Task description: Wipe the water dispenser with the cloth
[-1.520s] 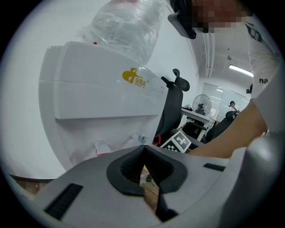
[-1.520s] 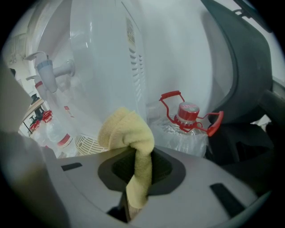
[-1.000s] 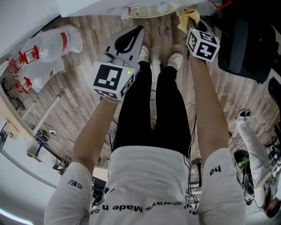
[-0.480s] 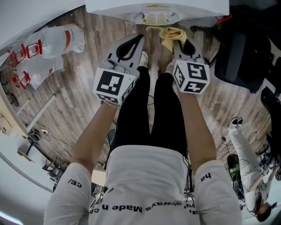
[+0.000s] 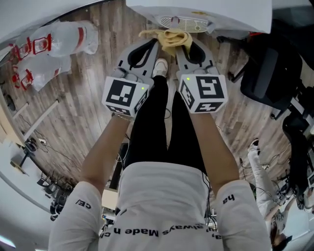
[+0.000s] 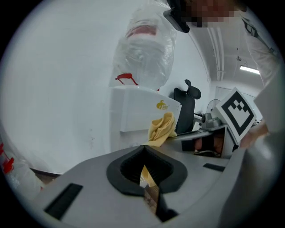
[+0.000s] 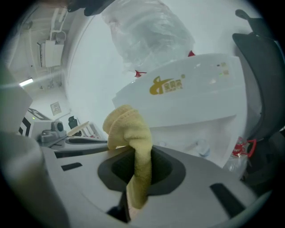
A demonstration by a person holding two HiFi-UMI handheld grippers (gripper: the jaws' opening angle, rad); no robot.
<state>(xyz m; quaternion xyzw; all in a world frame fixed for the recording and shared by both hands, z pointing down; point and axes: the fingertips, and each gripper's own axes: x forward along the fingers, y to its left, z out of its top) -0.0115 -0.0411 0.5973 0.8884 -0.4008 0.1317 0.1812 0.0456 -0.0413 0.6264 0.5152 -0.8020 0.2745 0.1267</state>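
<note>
The white water dispenser [image 5: 230, 11] fills the top edge of the head view, its drip grille [image 5: 182, 22] just above my grippers. A yellow cloth [image 5: 167, 36] is bunched below the grille. My right gripper [image 5: 184, 45] is shut on the cloth, which drapes out of its jaws [image 7: 133, 147] in front of the dispenser [image 7: 191, 95] and its clear bottle [image 7: 147, 31]. Side by side with it, my left gripper [image 5: 154, 44] is shut and holds nothing, its tip by the cloth's left edge. The left gripper view shows the cloth [image 6: 161, 129], the dispenser [image 6: 138, 111] and the bottle [image 6: 147, 53].
Plastic-wrapped bottles [image 5: 64, 41] lie on the wooden floor at the left. A black office chair [image 5: 272, 68] stands right of the dispenser. My shoe [image 5: 159, 66] is under the grippers. Another person in white [image 5: 260, 169] is at the lower right.
My right gripper has carried the cloth left and down, from the dispenser's right side to beside the left gripper under the grille. The left gripper has hardly moved.
</note>
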